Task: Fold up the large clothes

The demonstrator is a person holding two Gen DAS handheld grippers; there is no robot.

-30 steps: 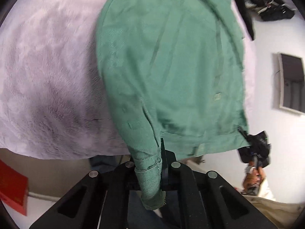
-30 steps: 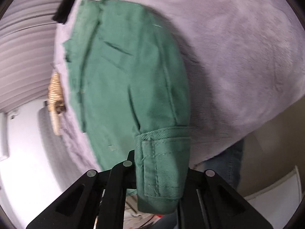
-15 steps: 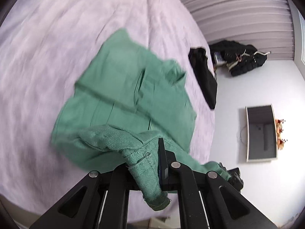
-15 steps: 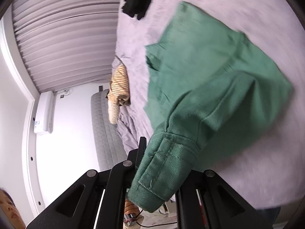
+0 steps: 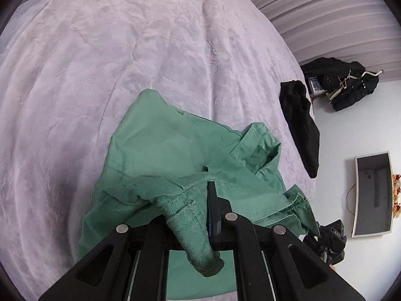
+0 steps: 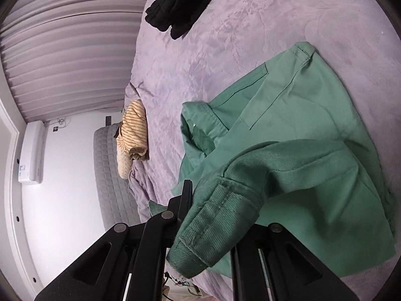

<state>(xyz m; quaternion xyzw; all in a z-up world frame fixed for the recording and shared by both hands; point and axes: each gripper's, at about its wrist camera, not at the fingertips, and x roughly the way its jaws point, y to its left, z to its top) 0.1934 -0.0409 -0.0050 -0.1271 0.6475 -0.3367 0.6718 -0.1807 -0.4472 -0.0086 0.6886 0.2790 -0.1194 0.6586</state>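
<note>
Both cuffs pinched, jacket half on the bed — slip risk

Left gripper (image 5: 198, 223) is clamped on one sleeve cuff, right gripper (image 6: 213, 215) on the other, wider cuff, both bunched thick btwn the fingers. Green jacket (image 6: 300, 115) lies rumpled near the bed (image 5: 125, 62) edge, collar up. Imo a cuff could slide out mid-fold bc the grip's only on the hem, or the sleeves land crooked.

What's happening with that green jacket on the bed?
A person is folding it with two handheld grippers. The left gripper and the right gripper each pinch a sleeve cuff of the green jacket, holding both sleeves over its body, which lies on the purple bed. A black garment lies nearby.
</note>
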